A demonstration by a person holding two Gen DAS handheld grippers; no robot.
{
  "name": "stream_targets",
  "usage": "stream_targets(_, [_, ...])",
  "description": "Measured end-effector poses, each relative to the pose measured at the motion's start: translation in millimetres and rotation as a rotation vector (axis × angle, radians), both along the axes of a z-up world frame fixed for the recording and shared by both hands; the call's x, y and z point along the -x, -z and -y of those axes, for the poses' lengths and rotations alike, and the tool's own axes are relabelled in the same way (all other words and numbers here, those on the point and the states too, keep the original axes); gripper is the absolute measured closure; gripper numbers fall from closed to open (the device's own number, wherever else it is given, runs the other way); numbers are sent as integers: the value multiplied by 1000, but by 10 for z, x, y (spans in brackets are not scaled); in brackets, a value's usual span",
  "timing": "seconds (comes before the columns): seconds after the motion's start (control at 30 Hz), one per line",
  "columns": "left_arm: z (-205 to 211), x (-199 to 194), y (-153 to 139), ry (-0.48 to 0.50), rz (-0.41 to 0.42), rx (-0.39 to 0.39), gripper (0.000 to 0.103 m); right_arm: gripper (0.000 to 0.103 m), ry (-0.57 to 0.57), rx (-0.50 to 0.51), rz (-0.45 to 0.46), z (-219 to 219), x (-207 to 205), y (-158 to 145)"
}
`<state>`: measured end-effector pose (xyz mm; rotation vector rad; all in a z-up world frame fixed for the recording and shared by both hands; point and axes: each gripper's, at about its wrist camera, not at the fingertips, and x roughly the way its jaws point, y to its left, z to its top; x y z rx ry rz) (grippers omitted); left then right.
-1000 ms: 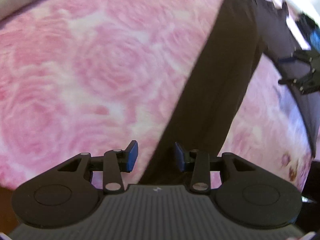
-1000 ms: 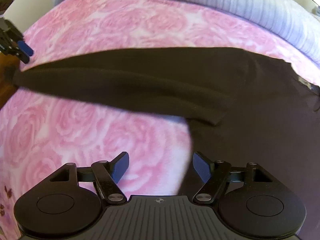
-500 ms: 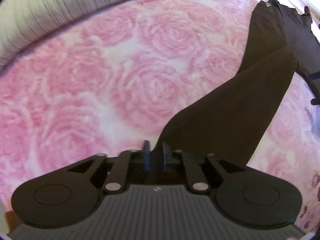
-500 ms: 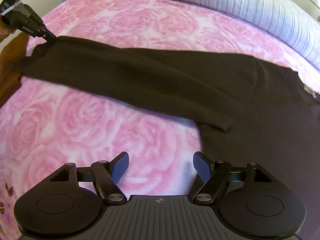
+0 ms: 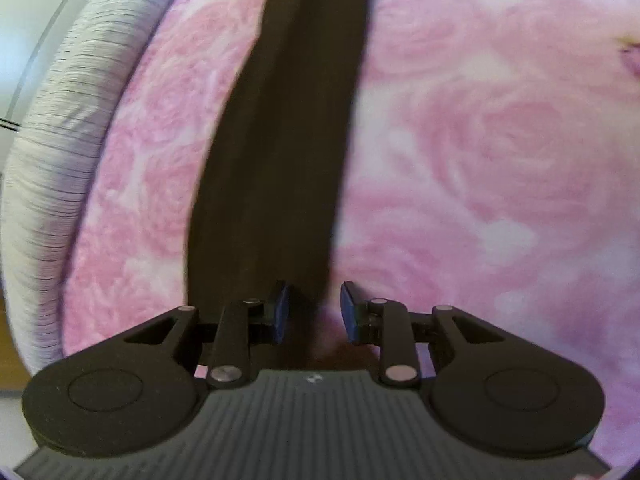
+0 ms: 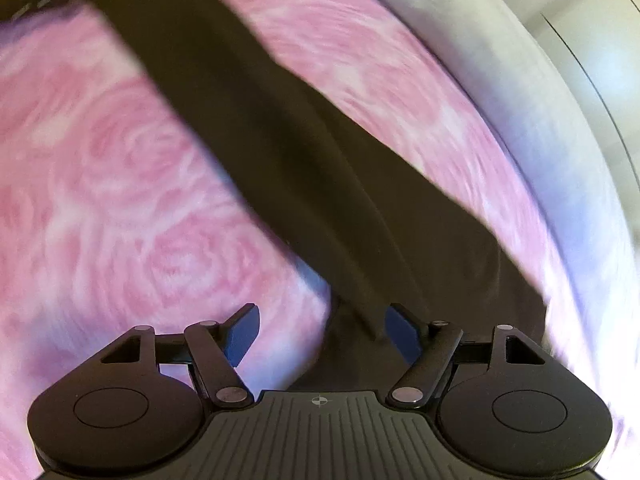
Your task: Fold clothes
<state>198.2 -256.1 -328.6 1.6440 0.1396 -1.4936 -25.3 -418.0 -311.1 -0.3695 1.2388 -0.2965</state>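
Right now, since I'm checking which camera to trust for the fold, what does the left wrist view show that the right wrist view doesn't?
Only the left wrist view shows the left claw, its pads apart and having just opened, with the near end of the dark garment between them, not pinched. Only the right wrist view shows the right claw, wide open over the broader part of the garment. Both share the long dark garment lying on the pink rose blanket and the striped grey bedding along its edge. Both pictures are blurred.
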Motion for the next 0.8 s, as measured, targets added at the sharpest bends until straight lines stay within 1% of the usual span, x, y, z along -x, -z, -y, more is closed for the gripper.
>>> stream_targets(0.07, [51,-16,45,6,45,7,79,35,-78,13,-15,-10,-30,53])
stream_targets(0.1, [83,-38,61,3,56,3,91,38,-106,12,-21,-5,-42,81])
stream_targets(0.13, [112,-57,79,-3,66,-9,100,40,-134,10,-26,0,-55,108])
stream_targets(0.17, [119,-64,79,-4,71,-21,100,48,-152,4,-30,12,-67,130])
stream_targets(0.2, [101,-62,50,-2,67,-25,101,60,-162,-4,-34,29,-80,149])
stream_targets(0.23, [72,-58,6,0,62,-28,101,67,-169,-12,-37,43,-85,153])
stream_targets(0.27, [14,-34,-76,1,52,-33,101,84,-173,-21,-42,55,-86,146])
stream_targets(0.3, [-57,13,-173,1,42,-38,101,97,-178,-24,-44,65,-78,120])
stream_targets(0.33, [-128,60,-271,1,32,-43,101,98,-180,-30,-43,75,-59,71])
stream_targets(0.37, [-202,114,-346,4,23,-53,101,98,-181,-43,-39,77,-20,12])
stream_targets(0.43, [-356,245,-368,18,6,-92,101,98,-204,-53,-33,-9,80,-67])
stream_targets(0.47, [-404,285,-299,11,2,-110,100,98,-219,-63,-42,-72,126,-65])
stream_targets(0.53, [-490,353,-155,-6,-2,-145,96,98,-231,-92,-75,-179,189,19])
stream_targets(0.57, [-507,358,-69,-21,7,-161,92,98,-222,-107,-89,-202,193,58])
stream_targets(0.6, [-516,354,-17,-38,10,-170,92,98,-209,-121,-101,-204,197,87])
stream_targets(0.67, [-501,312,-53,-75,-8,-154,92,97,-169,-138,-88,-194,209,65])
stream_targets(0.73, [-483,269,-95,-115,-28,-141,90,85,-117,-155,-64,-163,238,6])
stream_targets(0.8, [-444,219,-166,-170,-55,-141,90,45,-37,-185,-33,-98,310,-62])
